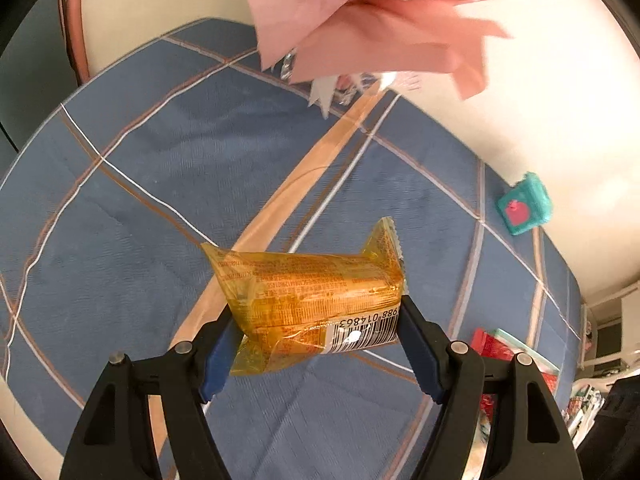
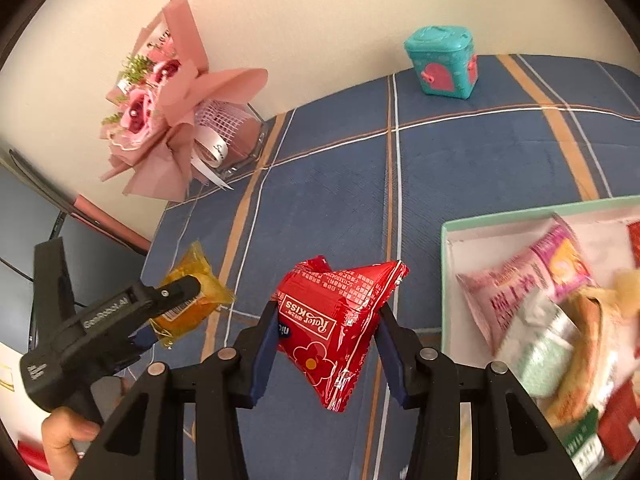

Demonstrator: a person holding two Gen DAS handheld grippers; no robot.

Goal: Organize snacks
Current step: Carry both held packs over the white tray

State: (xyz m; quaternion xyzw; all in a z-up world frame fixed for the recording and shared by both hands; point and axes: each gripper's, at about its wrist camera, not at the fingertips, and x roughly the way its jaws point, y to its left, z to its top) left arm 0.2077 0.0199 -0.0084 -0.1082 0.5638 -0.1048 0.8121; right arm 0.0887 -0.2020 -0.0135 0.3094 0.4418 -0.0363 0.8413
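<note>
Two snack packets were held in the air above a desk covered w/ a blue plaid cloth [image 2: 332, 184]. The left gripper [image 1: 316, 320], jaws partly apart, was clamped on a translucent orange plastic snack packet [image 1: 308, 300]; its blue pads [image 1: 418, 344] pressed on the packet's two ends, so the long axis ran straight across from pad to pad, barcode end toward the right-hand pad, one crimped corner sticking up beyond it. In the right wrist view the same packet [image 2: 188, 304] hung off the desk's near-left corner, a person's hand [image 2: 66, 442] on the gripper's handle.

The right gripper [image 2: 328, 334], narrower set, was closed on a glossy red foil snack packet [image 2: 336, 320] w/ a flower print; that packet sat tilted, long axis running from a crimped end at upper right, pointing away from the camera, to a lower tip hanging toward the camera.

Just to the right lay a shallow mint-rimmed box [image 2: 444, 272] holding mixed snack packs, blurred. A pink paper-wrapped bouquet [image 2: 168, 108] and a small teal plastic container w/ a pink heart [image 2: 440, 64] stood at the desk's far edge, against the wall.
</note>
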